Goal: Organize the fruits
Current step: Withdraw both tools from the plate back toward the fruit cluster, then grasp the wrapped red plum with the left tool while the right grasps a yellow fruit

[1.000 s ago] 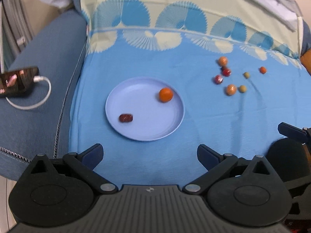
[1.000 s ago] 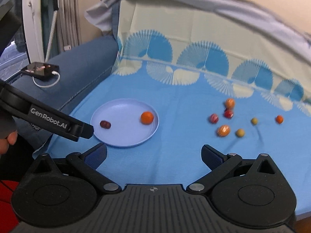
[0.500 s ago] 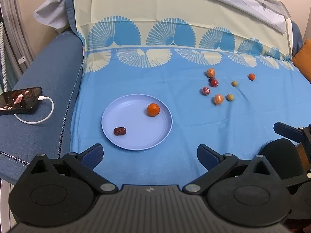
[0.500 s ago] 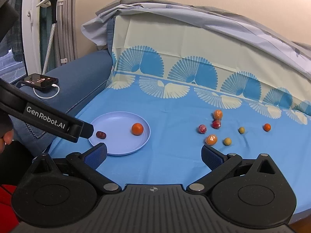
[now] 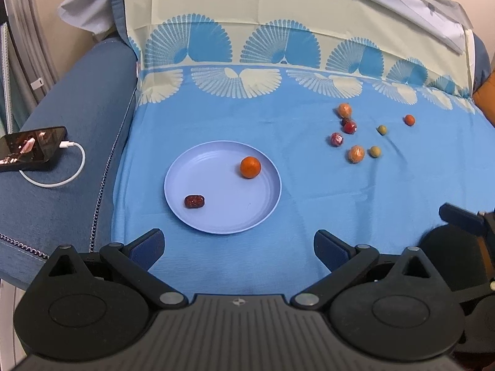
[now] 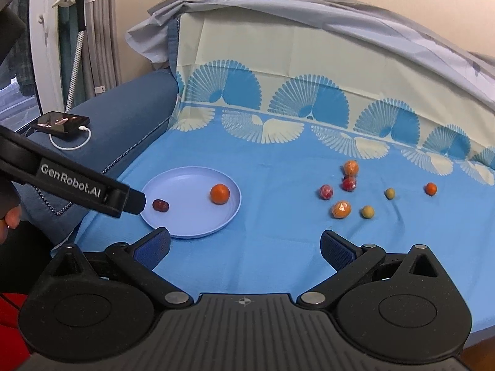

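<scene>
A pale blue plate (image 5: 216, 219) (image 6: 173, 185) lies on the blue cloth. It holds an orange fruit (image 5: 250, 167) (image 6: 220, 194) and a dark red date (image 5: 194, 201) (image 6: 160, 205). Several small fruits lie loose to the right: a wrapped orange one (image 5: 356, 154) (image 6: 341, 209), red ones (image 5: 337, 139) (image 6: 326, 192), greenish ones (image 5: 375, 151) (image 6: 367, 212) and a small orange one (image 5: 409, 120) (image 6: 430, 189). My left gripper (image 5: 238, 245) is open and empty, near the plate's front edge. My right gripper (image 6: 245, 249) is open and empty, well short of the loose fruits.
A phone (image 5: 31, 147) (image 6: 63, 121) on a white charging cable lies on the sofa's blue armrest at left. The cloth-covered sofa back (image 5: 278, 24) rises behind. The left gripper's arm (image 6: 74, 185) crosses the right wrist view at left. An orange cushion (image 5: 485, 105) is at far right.
Both grippers have pulled back and lifted, so the plate and fruits look smaller and the sofa back shows more. Nothing on the cloth has moved. Both stay open.
</scene>
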